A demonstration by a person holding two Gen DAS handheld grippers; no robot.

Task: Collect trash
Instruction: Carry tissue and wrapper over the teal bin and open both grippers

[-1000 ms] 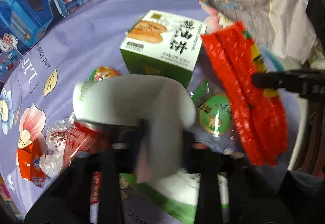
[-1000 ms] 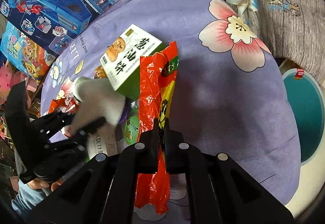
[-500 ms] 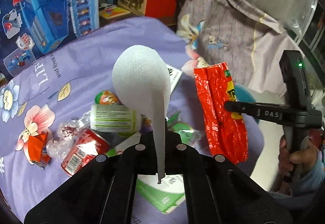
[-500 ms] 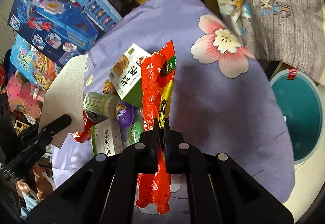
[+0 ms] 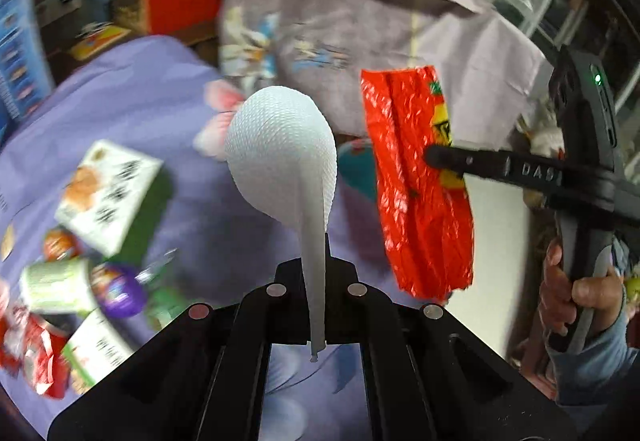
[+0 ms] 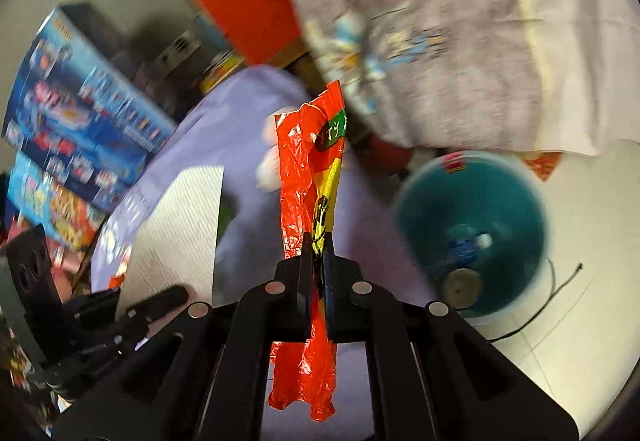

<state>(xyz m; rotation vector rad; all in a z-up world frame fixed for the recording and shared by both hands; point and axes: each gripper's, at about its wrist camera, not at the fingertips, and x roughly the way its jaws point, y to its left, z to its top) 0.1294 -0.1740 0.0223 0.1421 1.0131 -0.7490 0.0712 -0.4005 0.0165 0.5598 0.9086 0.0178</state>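
- Trash on the purple cloth, at the left of the left wrist view: a green-and-white box, a small bottle, red wrappers.
- Left gripper: jaws clamped on a white paper towel, held up above the cloth.
- Right gripper: jaws pinched on a red bag, which hangs through them.
- Teal bin on the floor at the right of the right wrist view, beside the cloth, with bits inside.

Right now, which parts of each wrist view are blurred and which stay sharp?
Left wrist view: the white paper towel and red wrapper are sharp, the green box and purple cloth smeared. Right wrist view: wrapper sharp, teal bin and toy boxes motion-blurred; fisheye bends edges.
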